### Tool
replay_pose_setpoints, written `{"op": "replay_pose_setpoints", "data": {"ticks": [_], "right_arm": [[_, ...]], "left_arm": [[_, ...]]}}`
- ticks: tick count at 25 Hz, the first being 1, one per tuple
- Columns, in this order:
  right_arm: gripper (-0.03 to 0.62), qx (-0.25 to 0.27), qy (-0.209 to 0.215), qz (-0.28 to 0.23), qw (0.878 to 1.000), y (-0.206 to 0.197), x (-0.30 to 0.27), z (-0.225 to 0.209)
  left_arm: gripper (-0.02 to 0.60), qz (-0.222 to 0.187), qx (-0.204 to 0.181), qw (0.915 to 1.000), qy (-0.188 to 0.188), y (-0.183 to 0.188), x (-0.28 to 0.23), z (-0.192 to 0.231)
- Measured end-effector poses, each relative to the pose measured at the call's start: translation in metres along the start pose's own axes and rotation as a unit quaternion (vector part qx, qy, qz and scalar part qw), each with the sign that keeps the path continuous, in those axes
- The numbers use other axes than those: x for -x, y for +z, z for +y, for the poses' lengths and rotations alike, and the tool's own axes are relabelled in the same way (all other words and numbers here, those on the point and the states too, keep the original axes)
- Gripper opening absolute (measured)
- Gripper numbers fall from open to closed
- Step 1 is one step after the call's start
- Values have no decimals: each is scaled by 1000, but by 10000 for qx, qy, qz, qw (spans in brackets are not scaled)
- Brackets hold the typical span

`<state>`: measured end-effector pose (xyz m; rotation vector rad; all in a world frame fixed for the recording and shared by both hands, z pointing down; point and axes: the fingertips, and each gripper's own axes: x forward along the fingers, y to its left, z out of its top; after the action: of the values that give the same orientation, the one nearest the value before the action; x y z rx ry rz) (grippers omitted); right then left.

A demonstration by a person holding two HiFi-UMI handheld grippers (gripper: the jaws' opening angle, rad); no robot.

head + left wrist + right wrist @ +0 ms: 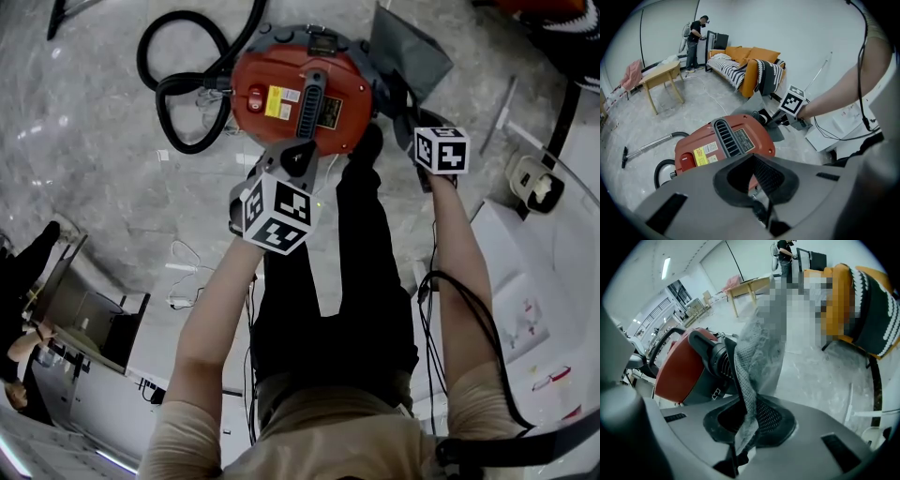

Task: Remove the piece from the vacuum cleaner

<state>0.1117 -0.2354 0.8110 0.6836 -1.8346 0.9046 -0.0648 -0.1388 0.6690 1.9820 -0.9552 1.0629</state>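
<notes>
Pinching the grey filter (761, 348) by its lower edge, the right gripper (747, 427) has its jaws narrow and clamped on the sheet. The filter stands at the far right of the red vacuum (300, 89). It looks light, limp and mesh-like, so it would likely flop or snag. A hold close to the edge and a slow pull seem wise. The left gripper (759, 187) hovers over the vacuum's near side, jaws together and empty.

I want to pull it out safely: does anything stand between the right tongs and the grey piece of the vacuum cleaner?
Nothing visible does. The right tongs are shut on the grey piece, which stands up beside the red vacuum cleaner.
</notes>
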Motion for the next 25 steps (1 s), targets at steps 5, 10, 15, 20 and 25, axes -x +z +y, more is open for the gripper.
{"op": "replay_pose_setpoints", "data": {"ticks": [5,10,15,20,25], "right_arm": [[44,168,-26,96,9998,-1,0,0],[44,440,-66,112,9989,0,0,-1],[43,593,-170,153,9980,0,0,-4],[31,992,-704,292,9921,-4,-2,-10],[28,1036,-657,260,9921,-2,-2,-10]], "left_arm": [[3,-11,71,10000,-32,-1,0,-6],[3,-46,77,10000,-31,0,2,-11],[3,-35,91,9999,-54,-1,4,-17],[3,-47,87,9999,-86,1,6,-19],[3,-90,115,9998,-107,2,6,-19]]}}
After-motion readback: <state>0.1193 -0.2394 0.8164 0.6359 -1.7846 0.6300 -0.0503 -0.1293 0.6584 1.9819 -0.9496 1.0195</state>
